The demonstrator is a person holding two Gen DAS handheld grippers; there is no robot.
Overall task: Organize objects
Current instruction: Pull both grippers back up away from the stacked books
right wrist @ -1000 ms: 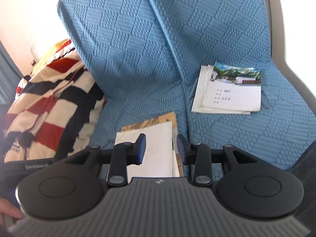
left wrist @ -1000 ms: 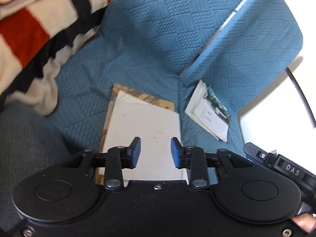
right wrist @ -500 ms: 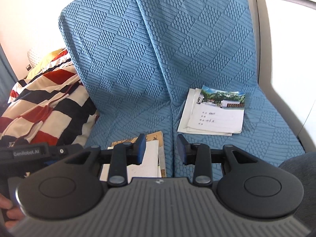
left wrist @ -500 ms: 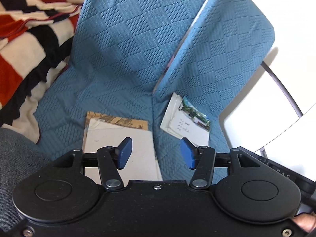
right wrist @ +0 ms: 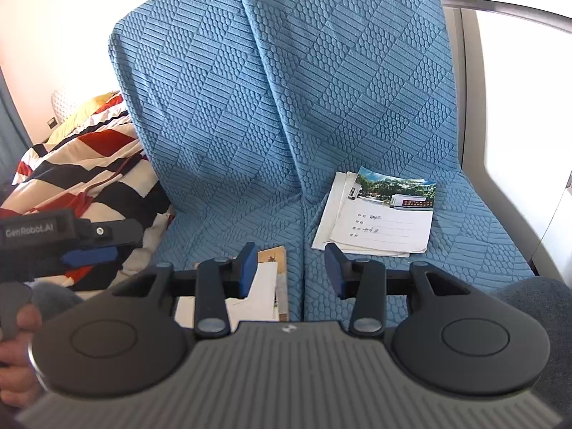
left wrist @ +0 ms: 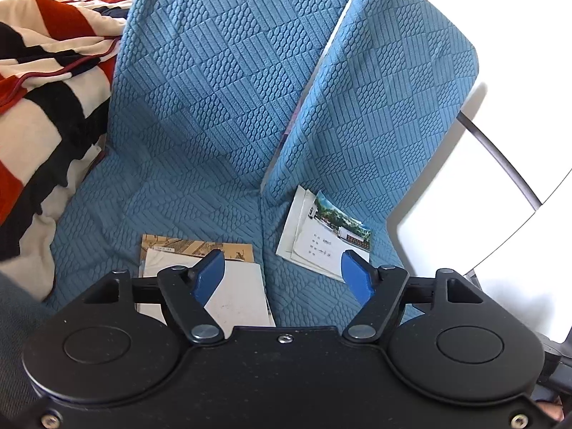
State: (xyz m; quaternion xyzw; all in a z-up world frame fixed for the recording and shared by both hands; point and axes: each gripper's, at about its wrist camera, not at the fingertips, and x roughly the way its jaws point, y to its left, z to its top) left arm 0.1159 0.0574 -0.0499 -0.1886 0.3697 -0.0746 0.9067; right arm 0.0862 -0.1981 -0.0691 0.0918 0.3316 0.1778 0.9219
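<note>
Hovering between pickups, I have both the left gripper (left wrist: 282,279) and right gripper (right wrist: 291,271) opening on nothing, so next I must reach the booklets (right wrist: 382,220).

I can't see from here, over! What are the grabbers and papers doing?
Left gripper opening, empty. Right gripper opening, empty. Two paper stacks lie on blue seats. Nothing blocking.

A sofa (right wrist: 221,193) covered in blue quilted cloth carries two piles of paper. On its left seat, at about 7 o'clock in the right wrist view, lies a stack of white sheets (left wrist: 239,293) over a brown printed one; on the right seat, at 3 o'clock, lies a booklet pile (right wrist: 382,221) topped by a photo cover. A striped blanket (right wrist: 85,168) lies at 9 o'clock
</note>
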